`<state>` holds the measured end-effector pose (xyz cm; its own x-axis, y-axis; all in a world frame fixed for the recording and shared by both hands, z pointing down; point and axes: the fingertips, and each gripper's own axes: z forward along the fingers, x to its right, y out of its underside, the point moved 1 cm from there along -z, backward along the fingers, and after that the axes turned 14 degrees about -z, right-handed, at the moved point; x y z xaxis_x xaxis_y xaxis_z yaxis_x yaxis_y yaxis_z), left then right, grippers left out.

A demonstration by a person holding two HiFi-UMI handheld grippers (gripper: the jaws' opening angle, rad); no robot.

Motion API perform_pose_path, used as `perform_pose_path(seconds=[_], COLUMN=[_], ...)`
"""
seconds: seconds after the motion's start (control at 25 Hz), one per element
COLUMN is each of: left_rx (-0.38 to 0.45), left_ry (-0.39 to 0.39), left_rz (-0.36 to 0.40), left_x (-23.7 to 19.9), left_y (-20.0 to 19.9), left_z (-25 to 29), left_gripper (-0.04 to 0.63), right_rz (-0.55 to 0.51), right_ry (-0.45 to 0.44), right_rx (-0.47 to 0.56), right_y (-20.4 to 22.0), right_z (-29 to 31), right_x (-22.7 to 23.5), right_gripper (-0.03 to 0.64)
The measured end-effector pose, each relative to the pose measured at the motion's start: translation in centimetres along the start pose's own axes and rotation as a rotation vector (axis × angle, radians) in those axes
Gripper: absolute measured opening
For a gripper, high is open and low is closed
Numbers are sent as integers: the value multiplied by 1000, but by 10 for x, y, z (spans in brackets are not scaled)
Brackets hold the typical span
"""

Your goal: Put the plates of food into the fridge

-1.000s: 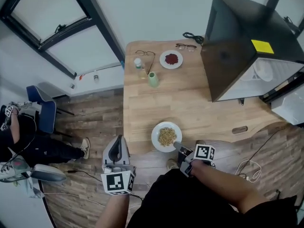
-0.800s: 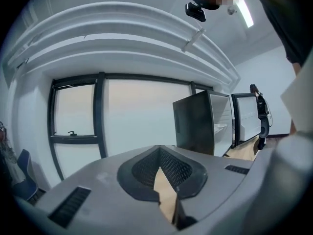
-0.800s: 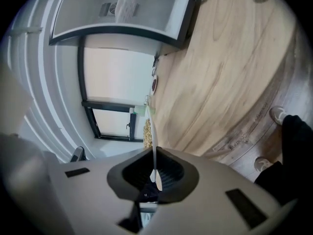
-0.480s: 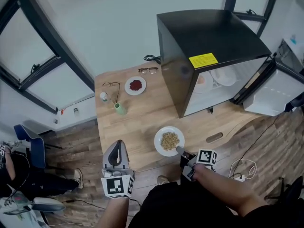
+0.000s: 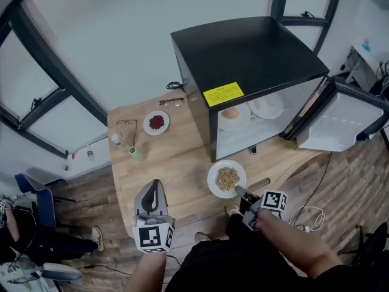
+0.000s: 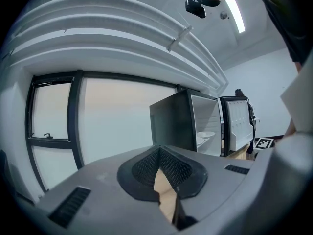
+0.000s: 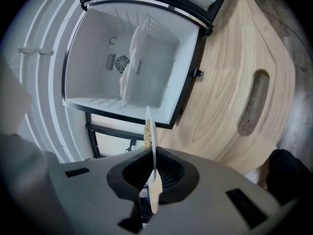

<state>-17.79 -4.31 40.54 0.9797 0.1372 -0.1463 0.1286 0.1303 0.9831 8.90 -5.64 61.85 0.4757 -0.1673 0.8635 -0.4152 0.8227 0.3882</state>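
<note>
A white plate of yellowish grains (image 5: 226,178) hangs over the table's front edge, just before the open fridge (image 5: 243,59). My right gripper (image 5: 240,192) is shut on its near rim. In the right gripper view the plate (image 7: 149,131) stands edge-on between the pads, facing the white fridge interior (image 7: 161,53), where two plates (image 7: 134,58) rest on a shelf. A second plate, with red food (image 5: 157,121), lies at the table's far left. My left gripper (image 5: 153,184) hovers over the table's front left, shut and empty; its pads (image 6: 160,155) meet at the tip.
The fridge door (image 5: 340,120) stands open to the right. Two pairs of glasses (image 5: 172,102), a green cup (image 5: 137,154) and a small bottle (image 5: 115,140) sit near the red plate. The wooden table (image 7: 234,82) has a slot handle (image 7: 254,102).
Both grippers have moved right along the table's front edge, and the grain plate has travelled with the right one to the fridge opening. The fridge interior has come into view.
</note>
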Motion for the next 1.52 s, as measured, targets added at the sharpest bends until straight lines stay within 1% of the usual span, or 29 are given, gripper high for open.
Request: perform_pose_path(seconds=[0.16, 0.28, 0.48, 0.64, 0.8, 1.08, 1.16, 1.28, 1.4, 1.52], left_rx=[-8, -11, -3, -6, -12, -10, -13, -27, -38, -45], left_ry=[20, 39, 22, 15, -17, -101, -123, -155, -181, -215], left_rz=[-8, 10, 36, 42, 45, 50, 38, 2, 28, 29], left_x=[26, 42, 52, 67, 71, 62, 61, 58, 47, 36], left_y=[3, 1, -10, -5, -3, -5, -4, -2, 2, 3], left_z=[27, 43, 68, 83, 93, 101, 101, 99, 94, 86], left_gripper=[3, 3, 3, 3, 3, 3, 3, 3, 3, 3], right_rz=[-5, -1, 1, 15, -2, -24, -28, -42, -87, -150], right_ry=[-11, -19, -34, -24, -16, -8, -2, 16, 46, 86], right_rx=[26, 36, 35, 25, 5, -26, -33, -55, -85, -108], right_y=[-28, -43, -71, -95, -116, -145, -152, -158, -163, -169], right_z=[-11, -13, -10, -1, 11, 41, 50, 62, 75, 89], right_x=[10, 17, 28, 43, 55, 67, 68, 69, 70, 69], right_gripper=[31, 32, 31, 32, 32, 32, 32, 32, 32, 32])
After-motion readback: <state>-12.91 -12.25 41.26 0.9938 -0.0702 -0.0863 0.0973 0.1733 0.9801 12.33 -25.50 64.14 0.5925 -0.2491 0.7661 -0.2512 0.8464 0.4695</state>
